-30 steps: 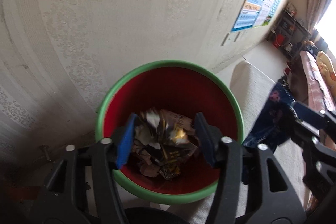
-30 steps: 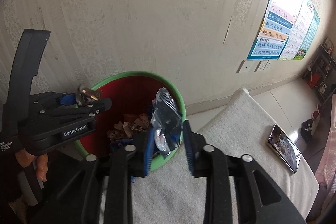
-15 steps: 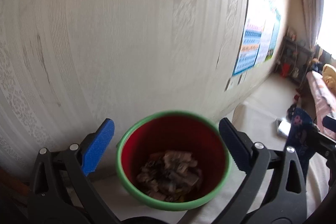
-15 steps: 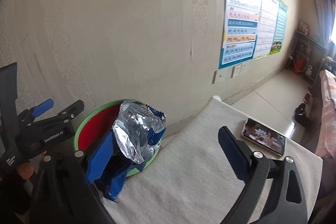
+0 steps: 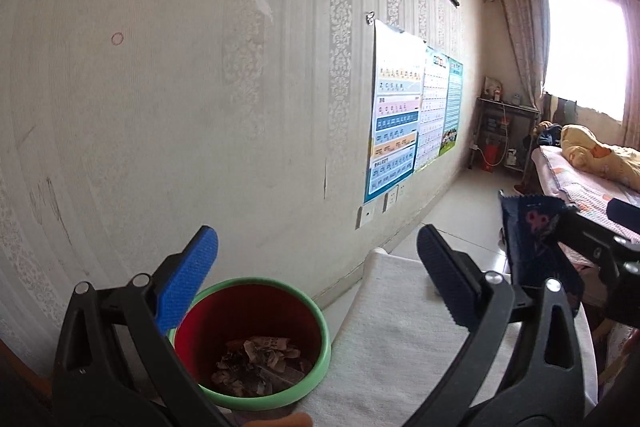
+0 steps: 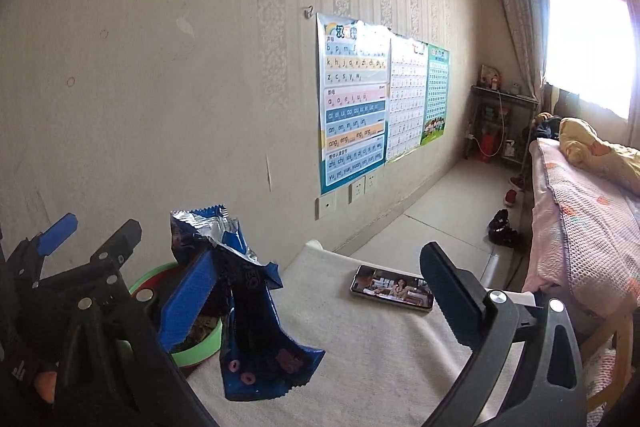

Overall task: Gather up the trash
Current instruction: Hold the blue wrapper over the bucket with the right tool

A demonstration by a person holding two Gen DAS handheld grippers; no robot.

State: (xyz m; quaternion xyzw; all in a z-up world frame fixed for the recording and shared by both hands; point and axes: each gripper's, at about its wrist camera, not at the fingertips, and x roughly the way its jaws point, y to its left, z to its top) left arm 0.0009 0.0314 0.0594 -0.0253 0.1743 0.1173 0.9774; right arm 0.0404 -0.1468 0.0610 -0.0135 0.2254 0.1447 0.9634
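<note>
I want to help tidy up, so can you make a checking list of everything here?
Surface: white cloth on the table, flat.
Job's things: bin with crumpled trash at its bottom; blue wrapper hangs against one finger of the right gripper, outside the bin.
Clutter: phone lying on the cloth, screen lit.
Grippers: left gripper wide open, empty, above the bin; right gripper wide open, not squeezing the wrapper.
Cables: one white cable at the far shelf; none on the table.
Surroundings: wall posters, bed, shoes on the floor.
</note>
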